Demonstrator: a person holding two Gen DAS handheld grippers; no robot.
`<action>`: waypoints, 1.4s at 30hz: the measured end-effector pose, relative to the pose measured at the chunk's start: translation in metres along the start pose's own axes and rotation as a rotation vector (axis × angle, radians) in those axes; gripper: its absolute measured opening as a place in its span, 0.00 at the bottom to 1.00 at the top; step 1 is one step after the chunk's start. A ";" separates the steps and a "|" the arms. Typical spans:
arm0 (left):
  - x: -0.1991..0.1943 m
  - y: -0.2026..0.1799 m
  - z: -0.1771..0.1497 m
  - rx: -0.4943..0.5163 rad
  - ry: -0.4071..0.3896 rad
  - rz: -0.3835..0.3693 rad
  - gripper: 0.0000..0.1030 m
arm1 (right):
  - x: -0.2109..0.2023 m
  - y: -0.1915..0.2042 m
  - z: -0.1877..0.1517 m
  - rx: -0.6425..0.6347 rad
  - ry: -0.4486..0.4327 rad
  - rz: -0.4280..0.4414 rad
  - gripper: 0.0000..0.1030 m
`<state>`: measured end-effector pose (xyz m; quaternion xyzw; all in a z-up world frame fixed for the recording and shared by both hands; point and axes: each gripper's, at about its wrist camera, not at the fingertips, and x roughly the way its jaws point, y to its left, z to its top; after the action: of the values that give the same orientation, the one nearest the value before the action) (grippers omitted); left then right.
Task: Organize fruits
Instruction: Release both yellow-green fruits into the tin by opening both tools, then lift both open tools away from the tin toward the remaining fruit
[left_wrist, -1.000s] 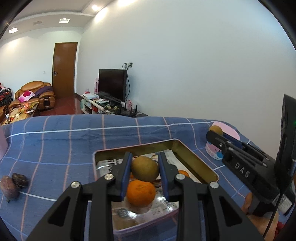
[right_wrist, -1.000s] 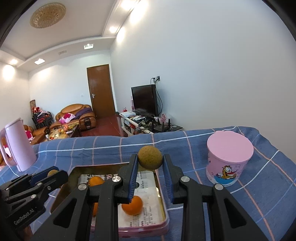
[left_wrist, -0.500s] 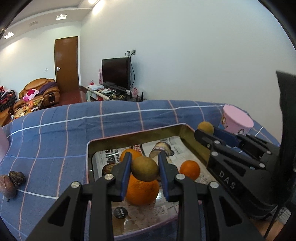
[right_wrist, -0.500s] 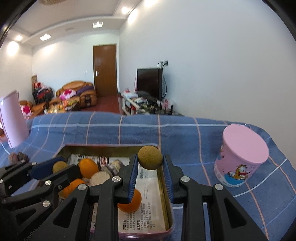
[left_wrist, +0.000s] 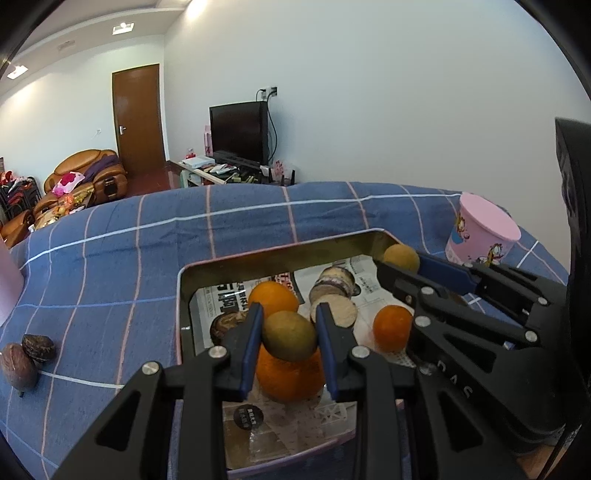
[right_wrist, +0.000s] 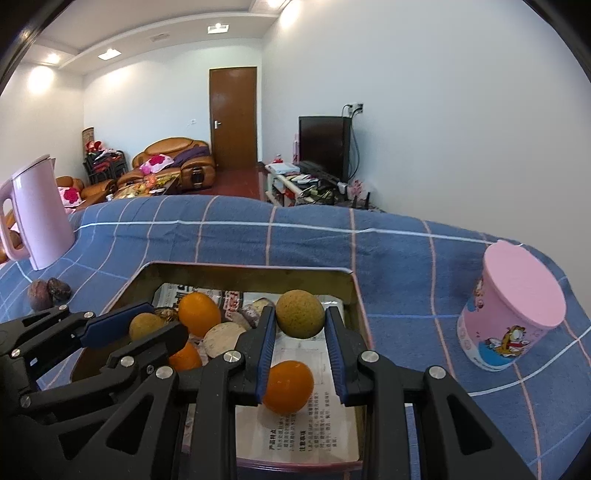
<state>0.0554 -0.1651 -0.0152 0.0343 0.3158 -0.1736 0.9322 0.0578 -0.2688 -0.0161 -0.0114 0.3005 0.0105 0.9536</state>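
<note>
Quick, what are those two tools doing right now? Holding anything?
Left tool: closed on a greenish-brown fruit over the tray.
Right tool: closed on a tan round fruit.

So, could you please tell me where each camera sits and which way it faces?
Left wrist: on the left gripper, looking over the tin tray; it holds a greenish fruit, right gripper alongside.
Right wrist: on the right gripper, holding a tan fruit above the tray.
Shared: tray, oranges, pink cup.
</note>
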 end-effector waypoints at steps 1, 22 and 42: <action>0.000 0.000 0.000 -0.002 0.003 0.001 0.30 | 0.001 -0.001 0.000 0.003 0.004 0.005 0.28; -0.024 0.014 0.000 -0.075 -0.121 0.032 1.00 | -0.026 -0.034 -0.002 0.222 -0.140 0.048 0.75; -0.037 0.031 0.001 -0.075 -0.264 0.230 1.00 | -0.072 -0.044 -0.012 0.275 -0.433 -0.176 0.82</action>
<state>0.0398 -0.1251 0.0064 0.0122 0.1907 -0.0572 0.9799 -0.0067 -0.3145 0.0160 0.0949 0.0862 -0.1110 0.9855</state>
